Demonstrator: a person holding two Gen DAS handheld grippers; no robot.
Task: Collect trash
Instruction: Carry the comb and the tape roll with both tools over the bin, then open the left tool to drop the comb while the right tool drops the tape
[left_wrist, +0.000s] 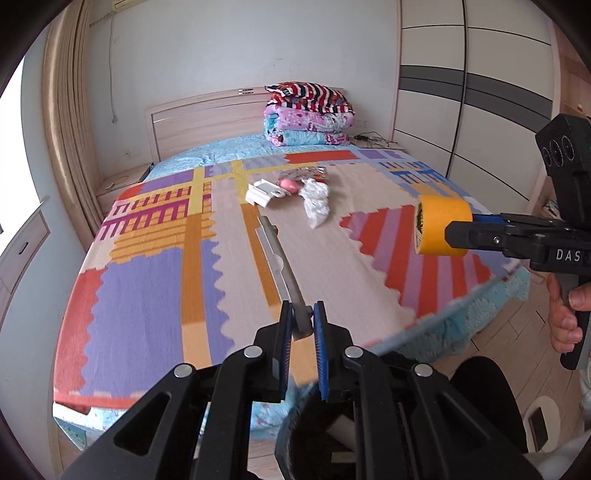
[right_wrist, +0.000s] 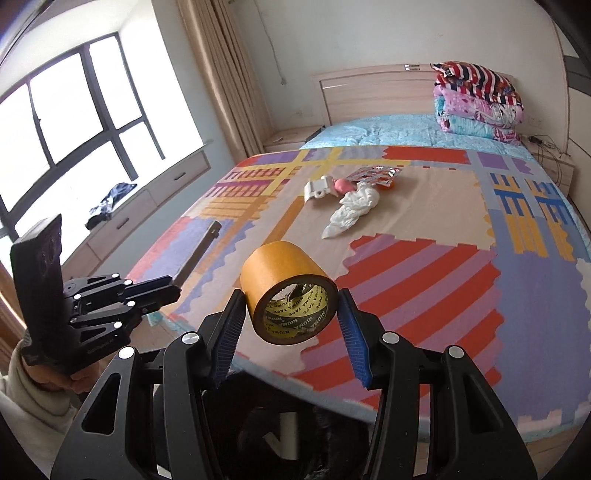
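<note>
The left gripper (left_wrist: 303, 318) pinches a flat grey strip (left_wrist: 277, 264); the right gripper (right_wrist: 291, 314) clamps a yellow tape roll (right_wrist: 286, 291). Beyond lies a bed (left_wrist: 155, 295) with a patchwork cover, by a window (right_wrist: 70, 110).

The cardboard core inside the roll of yellow tape (right_wrist: 291, 291) carries the words "NIUMA TAPE", printed over and over in yellow on black around the inner ring, as the right wrist view shows. In the left wrist view, white letters "DAS" stand on the black body of the right gripper (left_wrist: 458, 230), cut off at the picture's edge. Nothing else can be read
</note>
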